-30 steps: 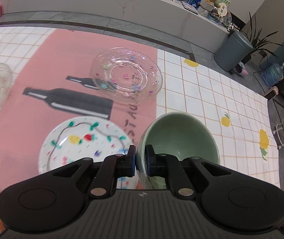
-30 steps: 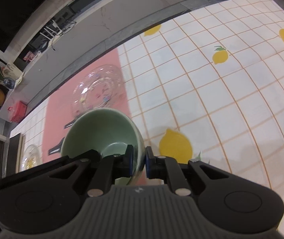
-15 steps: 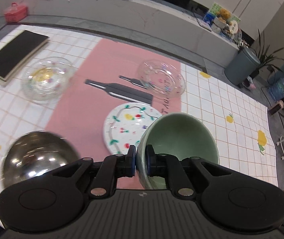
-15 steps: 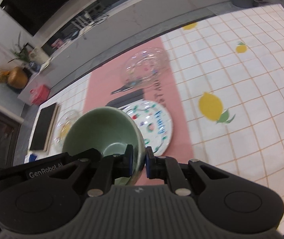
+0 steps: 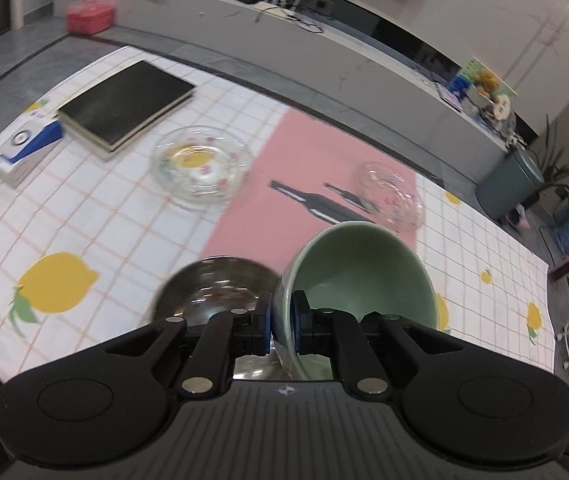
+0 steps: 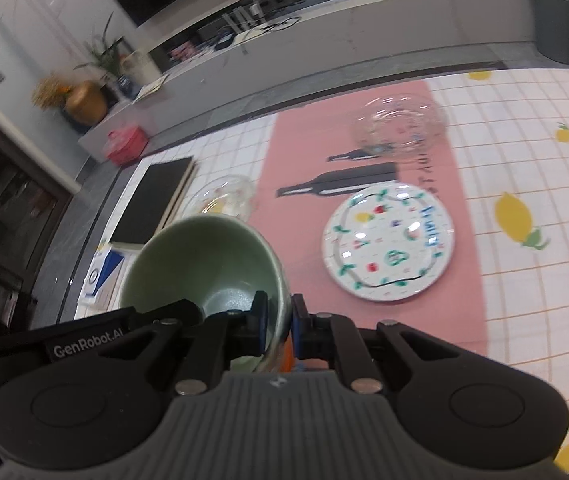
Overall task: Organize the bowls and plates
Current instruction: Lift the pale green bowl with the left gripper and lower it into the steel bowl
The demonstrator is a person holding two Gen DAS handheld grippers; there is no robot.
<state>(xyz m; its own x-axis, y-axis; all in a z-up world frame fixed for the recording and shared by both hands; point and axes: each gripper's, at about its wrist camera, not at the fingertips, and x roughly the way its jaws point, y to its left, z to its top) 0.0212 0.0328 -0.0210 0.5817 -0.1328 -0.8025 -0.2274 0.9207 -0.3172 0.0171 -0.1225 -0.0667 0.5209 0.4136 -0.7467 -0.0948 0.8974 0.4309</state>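
Note:
Both grippers clamp the same pale green bowl [image 5: 358, 272] by opposite sides of its rim and carry it above the table. My left gripper [image 5: 281, 330] is shut on its left wall; my right gripper [image 6: 278, 328] is shut on its right wall, the green bowl [image 6: 204, 256] tilting toward the camera. Just below and left of the bowl in the left wrist view sits a shiny steel bowl [image 5: 212, 288]. A white painted plate [image 6: 388, 242] lies on the pink runner. A clear glass plate [image 5: 390, 196] and a clear glass bowl [image 5: 200, 164] stand farther back.
A black book [image 5: 124, 106] and a blue-and-white box [image 5: 24, 146] lie at the table's far left. The lemon-print tablecloth [image 6: 524, 168] stretches to the right. Beyond the table edge are a grey bench, a red case [image 5: 90, 14] and a bin [image 5: 508, 184].
Both grippers have carried the green bowl leftward and upward over the table. The painted plate has slid out of the left wrist view, and the steel bowl, glass bowl and book have come in.

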